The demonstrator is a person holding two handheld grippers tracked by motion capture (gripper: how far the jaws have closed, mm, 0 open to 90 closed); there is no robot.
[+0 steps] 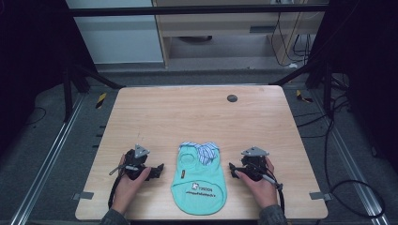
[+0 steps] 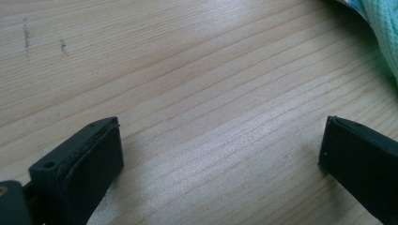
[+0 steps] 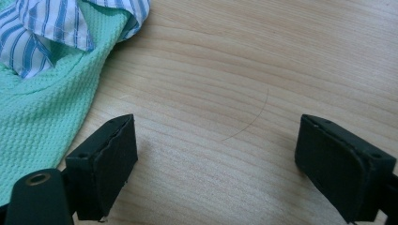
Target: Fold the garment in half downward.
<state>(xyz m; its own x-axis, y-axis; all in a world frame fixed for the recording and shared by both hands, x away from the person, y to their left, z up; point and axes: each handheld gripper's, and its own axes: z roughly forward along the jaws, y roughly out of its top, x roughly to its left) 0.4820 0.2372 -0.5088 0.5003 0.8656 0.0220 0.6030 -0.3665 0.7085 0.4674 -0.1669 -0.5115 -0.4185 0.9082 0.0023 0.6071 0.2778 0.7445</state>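
Item: small mint-green shirt [image 1: 199, 180] with a blue-striped collar [image 1: 202, 151], laid flat on the table [image 1: 187, 108] near its front edge, between the two grippers; collar end pointed away from the person, rounded hem toward them. Printed label on the chest, text too small to read.

Step in hand: judged to be the approach, before any grasp (most likely a fold or a repositioning of the shirt). Neither gripper touched the cloth.

Left gripper [image 1: 157, 169]: rested low on the table just left of the shirt, held in the left hand [image 1: 129, 183], tips aimed toward the cloth. Jaws spread wide, bare wood between them; in the left gripper view a green edge [image 2: 387, 37] sat at the upper right corner.

Right gripper [image 1: 232, 168]: mirrored on the right side, in the right hand [image 1: 258, 183], jaws likewise parted with nothing between them. In the right gripper view the shirt [image 3: 42, 117] lay just beside the left-hand jaw.

Next move, as judged: each gripper would need to slide inward to a side edge, get one jaw under the cloth, and pinch it without bunching.

Other: a dark round disc [image 1: 232, 98] at the far side of the table, well apart.
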